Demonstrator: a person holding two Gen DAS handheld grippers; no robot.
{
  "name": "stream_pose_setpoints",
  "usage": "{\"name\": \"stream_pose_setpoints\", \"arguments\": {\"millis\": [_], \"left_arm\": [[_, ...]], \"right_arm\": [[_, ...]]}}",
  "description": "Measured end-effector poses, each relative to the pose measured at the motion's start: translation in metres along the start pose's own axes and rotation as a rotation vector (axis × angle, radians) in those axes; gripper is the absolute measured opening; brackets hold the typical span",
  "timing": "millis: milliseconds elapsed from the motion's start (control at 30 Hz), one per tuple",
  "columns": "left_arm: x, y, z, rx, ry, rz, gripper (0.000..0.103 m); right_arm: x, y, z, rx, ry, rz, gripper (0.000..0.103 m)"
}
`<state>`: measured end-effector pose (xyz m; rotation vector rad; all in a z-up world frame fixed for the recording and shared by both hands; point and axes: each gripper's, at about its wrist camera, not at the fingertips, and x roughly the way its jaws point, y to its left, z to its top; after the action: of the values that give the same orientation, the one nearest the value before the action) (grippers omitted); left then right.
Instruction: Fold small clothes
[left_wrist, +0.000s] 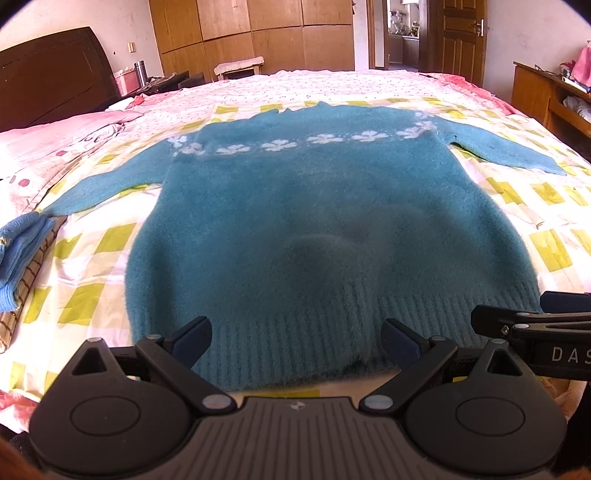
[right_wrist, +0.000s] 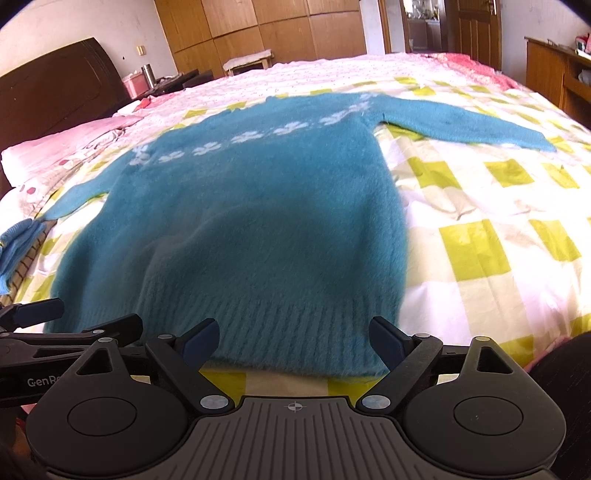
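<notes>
A fuzzy teal sweater (left_wrist: 314, 221) with a band of white flowers lies flat on the bed, sleeves spread to both sides, ribbed hem toward me. It also shows in the right wrist view (right_wrist: 258, 221). My left gripper (left_wrist: 297, 341) is open and empty, just above the hem near its middle. My right gripper (right_wrist: 293, 341) is open and empty over the hem's right part. The right gripper's fingers (left_wrist: 517, 321) show at the right edge of the left wrist view; the left gripper's fingers (right_wrist: 74, 330) show at the left edge of the right wrist view.
A yellow-checked sheet (right_wrist: 480, 221) covers the bed. Folded light-blue knitwear (left_wrist: 22, 251) lies on a checked cloth at the left edge. Pink pillows (left_wrist: 55, 140) and a dark headboard (left_wrist: 51, 74) are far left. A wooden desk (left_wrist: 546, 92) stands right, wardrobes (left_wrist: 258, 33) behind.
</notes>
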<state>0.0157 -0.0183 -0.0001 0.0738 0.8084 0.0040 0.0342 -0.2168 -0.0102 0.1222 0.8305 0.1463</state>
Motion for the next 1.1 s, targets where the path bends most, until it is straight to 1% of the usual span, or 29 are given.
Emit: {"name": "stream_pose_setpoints", "arguments": {"millis": [233,500,933,1100], "left_arm": [[0.001,-0.002,0.002,-0.003,-0.004,-0.002,0.102],[0.001,-0.005,0.005,0.005,-0.009,-0.003,0.102],[0.009,-0.023,0.022,0.043,-0.034,-0.025,0.102],[0.012,-0.029,0.035,0.056,-0.053,-0.051,0.103]], "right_arm": [[-0.005,0.006,0.005,-0.062,-0.038,-0.057,0.089],[-0.005,0.007,0.009,-0.092,-0.059,-0.086,0.089],[-0.004,-0.008,0.024,-0.061,-0.069,-0.131,0.089],[0.000,-0.021,0.036,-0.006,-0.074,-0.120,0.089]]}}
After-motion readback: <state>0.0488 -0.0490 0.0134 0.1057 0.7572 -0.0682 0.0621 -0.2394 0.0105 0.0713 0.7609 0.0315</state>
